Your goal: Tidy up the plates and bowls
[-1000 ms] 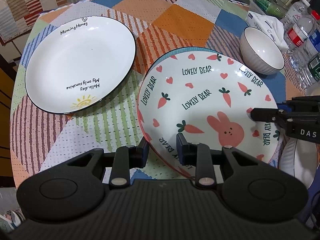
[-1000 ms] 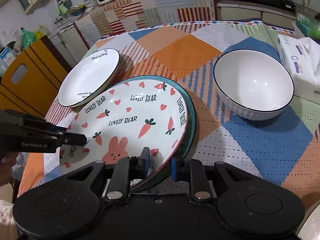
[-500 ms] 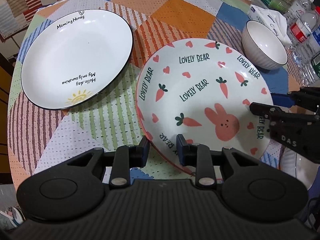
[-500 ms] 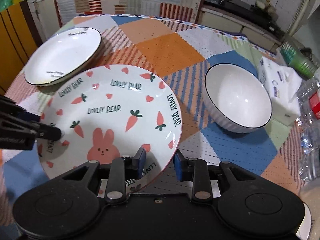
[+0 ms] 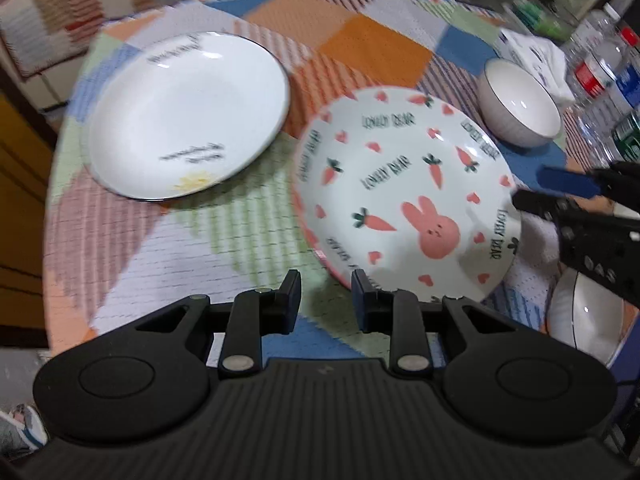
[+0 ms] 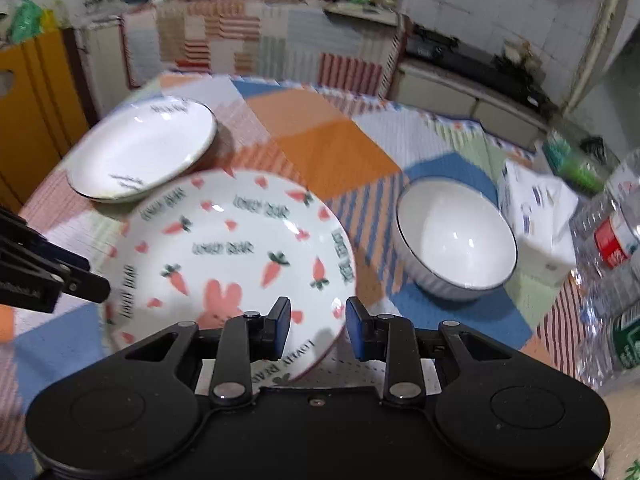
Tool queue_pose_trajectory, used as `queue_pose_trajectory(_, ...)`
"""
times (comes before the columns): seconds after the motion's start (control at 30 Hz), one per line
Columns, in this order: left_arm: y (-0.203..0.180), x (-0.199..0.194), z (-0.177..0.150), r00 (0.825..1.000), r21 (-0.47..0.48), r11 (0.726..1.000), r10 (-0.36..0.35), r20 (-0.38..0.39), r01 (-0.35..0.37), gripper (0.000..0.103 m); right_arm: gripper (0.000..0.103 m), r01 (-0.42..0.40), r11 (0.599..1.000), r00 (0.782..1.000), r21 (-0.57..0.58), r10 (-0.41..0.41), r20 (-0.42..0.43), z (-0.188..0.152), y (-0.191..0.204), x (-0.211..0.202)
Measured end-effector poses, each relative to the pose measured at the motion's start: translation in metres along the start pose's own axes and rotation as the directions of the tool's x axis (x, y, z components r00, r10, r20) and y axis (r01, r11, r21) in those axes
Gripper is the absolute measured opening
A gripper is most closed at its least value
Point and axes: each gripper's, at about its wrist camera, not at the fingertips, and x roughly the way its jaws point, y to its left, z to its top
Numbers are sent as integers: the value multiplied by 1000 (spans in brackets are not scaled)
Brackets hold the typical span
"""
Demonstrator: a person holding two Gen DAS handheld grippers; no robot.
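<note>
Left gripper (image 5: 326,294) has backed off, jaws apart on nothing. White plate (image 5: 188,116) sits untouched. The bunny plate (image 5: 404,196) now lies flat mid-table, and the right gripper (image 6: 314,318) has let go, rim loose between its pads. Bowl (image 6: 456,240) next, probably.

White plate (image 5: 188,116) lettering blurred — unreadable, bottles (image 6: 616,240) cut off

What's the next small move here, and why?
Probably ease the left gripper toward the white plate's near rim. It and the right gripper look open, neither clamps the bunny plate, and the white plate lies apart, unstacked.
</note>
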Motion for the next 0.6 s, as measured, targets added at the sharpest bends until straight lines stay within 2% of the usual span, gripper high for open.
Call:
queue_pose_trajectory(0.07, 4, -12, -6, 1000, -9, 1000, 11, 23, -11, 26, 35, -37, 998, 999, -43, 37, -19, 3, 4, -7)
queue_pose_trajectory(0.13, 10, -20, -11, 1000, -29, 1000, 5, 25, -4, 26, 35, -68, 996, 998, -53, 68, -5, 6, 6, -15)
queue_pose_trajectory(0.27, 21, -39, -17, 998, -36, 999, 37, 46, -36, 26, 36, -115, 990, 992, -86, 119, 37, 13, 17, -36)
queue_pose_trajectory(0.33, 26, -51, -19, 997, -33, 999, 32, 72, -30, 26, 45, -140, 984, 988, -106, 147, 56, 19, 22, -45)
queue_pose_trajectory(0.47, 37, -75, -19, 994, -21, 999, 48, 102, -46, 26, 51, -193, 966, 976, -174, 206, 63, 33, 33, -59)
queue_pose_trajectory(0.53, 42, -84, -19, 991, -16, 998, 65, 113, -63, 26, 61, -214, 958, 970, -193, 232, 76, 40, 38, -65)
queue_pose_trajectory(0.6, 49, -91, -16, 988, -12, 996, 85, 127, -84, 26, 63, -240, 947, 960, -215, 264, 92, 51, 42, -68)
